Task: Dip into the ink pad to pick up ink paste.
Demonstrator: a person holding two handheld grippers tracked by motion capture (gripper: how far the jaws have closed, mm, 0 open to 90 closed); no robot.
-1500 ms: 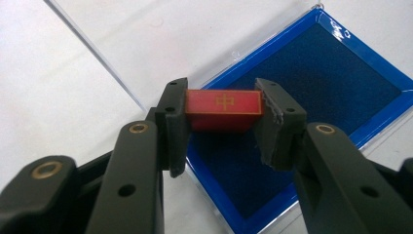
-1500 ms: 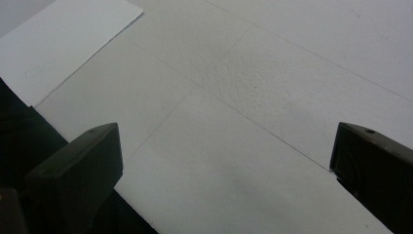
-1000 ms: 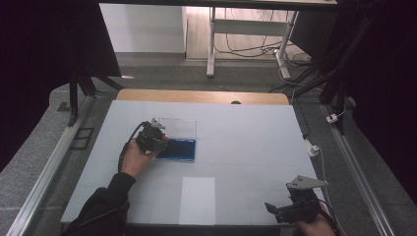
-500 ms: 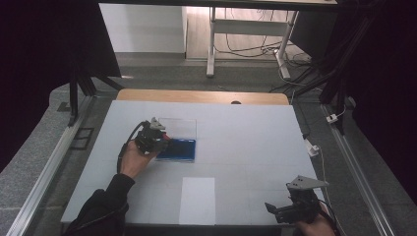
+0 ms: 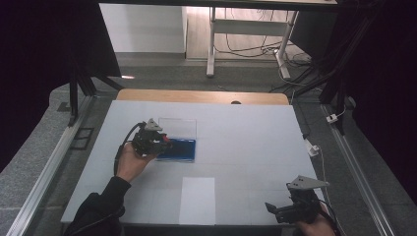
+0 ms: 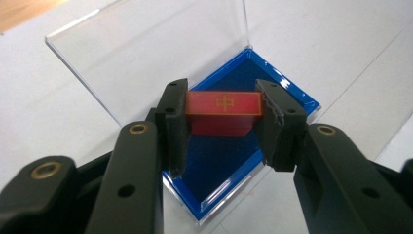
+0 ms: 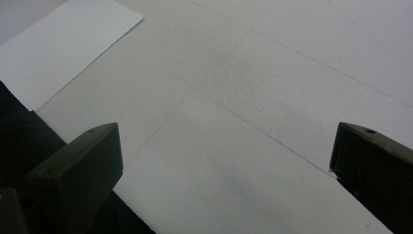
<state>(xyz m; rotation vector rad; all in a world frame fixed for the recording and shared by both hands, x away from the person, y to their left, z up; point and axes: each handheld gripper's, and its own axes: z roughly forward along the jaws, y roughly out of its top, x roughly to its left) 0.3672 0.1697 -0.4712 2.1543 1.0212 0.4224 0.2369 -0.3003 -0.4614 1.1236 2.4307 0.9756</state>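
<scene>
Nearest the person, the right gripper (image 5: 290, 210) is held low at the near right edge of the white table (image 5: 255, 142), its jaws spread wide over bare surface in the right gripper view, nothing between them; a white sheet of paper (image 7: 58, 53) is seen lying flat to one side, well apart from any action. No risk is judged from this side unless the trailing cable is dragged across the sheet. Farther in, the left gripper (image 6: 223, 114) is closed on a small red block (image 6: 223, 108) with a gold mark on its top face, the block being pinched by its two short ends and carried just above the blue tray (image 6: 292, 95) of a shallow case. The grip is seen to bear on the upper part of the block only, so a slip or a tilt is judged possible if the pinch is eased too early or the hand is turned. The block could then be dropped askew onto the blue lining, or onto the raised blue rim, and left propped rather than seated. Beyond the block, the clear lid (image 6: 146, 53) is stood open and leaning back, hinged at the tray's far side; it could be knocked by the gripper if the hand is pushed forward, and the light case shifted on the smooth table, since nothing is holding it down.
</scene>
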